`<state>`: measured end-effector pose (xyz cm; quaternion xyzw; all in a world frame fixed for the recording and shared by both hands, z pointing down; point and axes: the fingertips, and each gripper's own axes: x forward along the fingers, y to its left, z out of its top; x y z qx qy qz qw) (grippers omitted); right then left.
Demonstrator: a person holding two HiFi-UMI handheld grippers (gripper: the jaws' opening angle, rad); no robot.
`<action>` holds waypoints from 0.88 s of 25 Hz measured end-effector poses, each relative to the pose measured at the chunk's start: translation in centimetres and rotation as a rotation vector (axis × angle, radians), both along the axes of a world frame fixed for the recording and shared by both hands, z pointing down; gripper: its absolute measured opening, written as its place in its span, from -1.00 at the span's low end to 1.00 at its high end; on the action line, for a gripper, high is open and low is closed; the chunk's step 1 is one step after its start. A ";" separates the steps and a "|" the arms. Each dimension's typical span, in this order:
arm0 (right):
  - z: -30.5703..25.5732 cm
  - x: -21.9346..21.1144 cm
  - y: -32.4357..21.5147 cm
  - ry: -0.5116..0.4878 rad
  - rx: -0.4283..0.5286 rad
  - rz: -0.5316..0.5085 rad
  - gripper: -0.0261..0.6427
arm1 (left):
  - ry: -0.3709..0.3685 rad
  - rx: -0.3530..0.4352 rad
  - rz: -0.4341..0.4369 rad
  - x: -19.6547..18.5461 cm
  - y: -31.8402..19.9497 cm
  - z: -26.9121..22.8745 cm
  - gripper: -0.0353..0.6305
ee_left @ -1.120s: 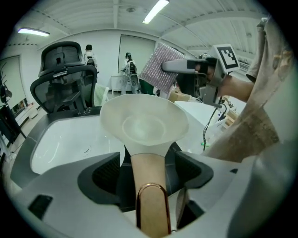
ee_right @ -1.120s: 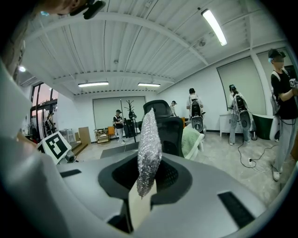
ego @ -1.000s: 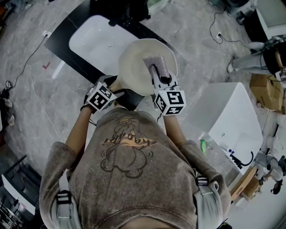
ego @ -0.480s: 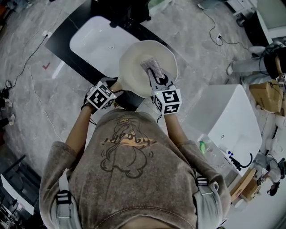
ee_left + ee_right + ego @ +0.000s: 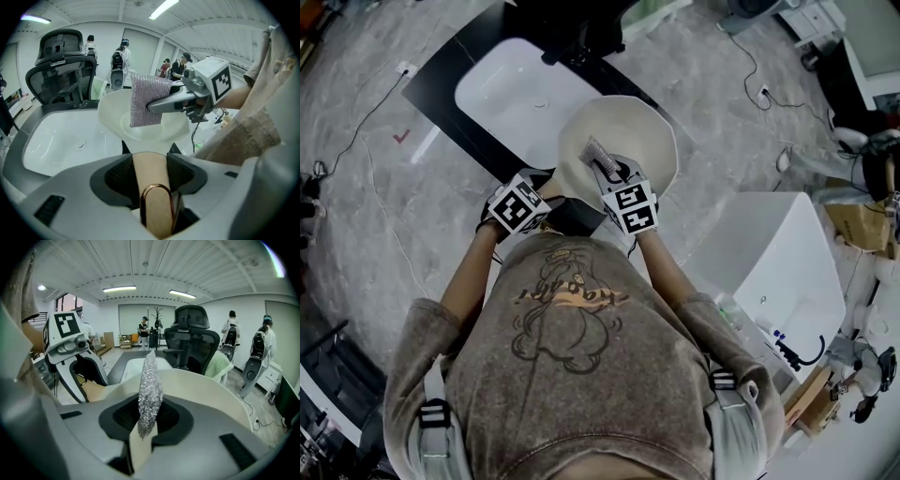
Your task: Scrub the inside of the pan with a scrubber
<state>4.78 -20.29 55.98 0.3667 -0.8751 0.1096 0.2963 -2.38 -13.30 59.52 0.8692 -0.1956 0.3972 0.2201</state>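
Note:
A cream pan [image 5: 628, 141] is held tilted over the counter by its tan handle [image 5: 151, 183]. My left gripper [image 5: 549, 194] is shut on that handle, which fills the gap between its dark pads [image 5: 119, 176]. Inside the pan, near its close rim, my right gripper [image 5: 613, 172] is shut on a silvery mesh scrubber [image 5: 597, 153]. In the left gripper view the scrubber [image 5: 147, 101] hangs flat against the pan's inside [image 5: 140, 126]. In the right gripper view the scrubber [image 5: 150, 394] stands edge-on between the jaws, with the pan's wall [image 5: 206, 390] behind it.
A white sink basin [image 5: 511, 89] is set in a black counter [image 5: 431, 84] just beyond the pan. A black office chair [image 5: 63, 65] stands behind the sink. A white cabinet [image 5: 778, 253] is at my right. Several people stand far back, and cables lie on the floor.
My right gripper has drawn the scrubber across the pan's inside, from the far part toward the near rim. The left gripper and the pan have barely shifted.

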 end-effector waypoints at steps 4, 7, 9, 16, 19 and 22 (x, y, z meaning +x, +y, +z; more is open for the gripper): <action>1.9 -2.0 0.0 0.043 -0.035 -0.088 -0.69 | 0.004 -0.005 -0.001 -0.1 -0.1 0.1 -0.15; 2.8 -3.2 -0.1 0.089 -0.039 -0.156 -0.69 | 0.007 -0.005 -0.001 0.0 -0.1 0.2 -0.15; 3.2 -3.5 -0.5 0.121 -0.036 -0.179 -0.69 | 0.009 -0.007 -0.001 0.0 0.0 0.1 -0.15; 4.2 -3.7 -2.2 0.173 -0.056 -0.227 -0.70 | 0.012 -0.021 0.008 0.0 0.0 0.1 -0.15; 4.6 -3.9 -2.9 0.195 -0.058 -0.239 -0.70 | 0.011 -0.027 0.015 0.0 0.1 0.0 -0.15; 4.6 -3.9 -3.8 0.214 -0.056 -0.243 -0.70 | 0.014 -0.033 0.022 0.1 0.3 -0.1 -0.15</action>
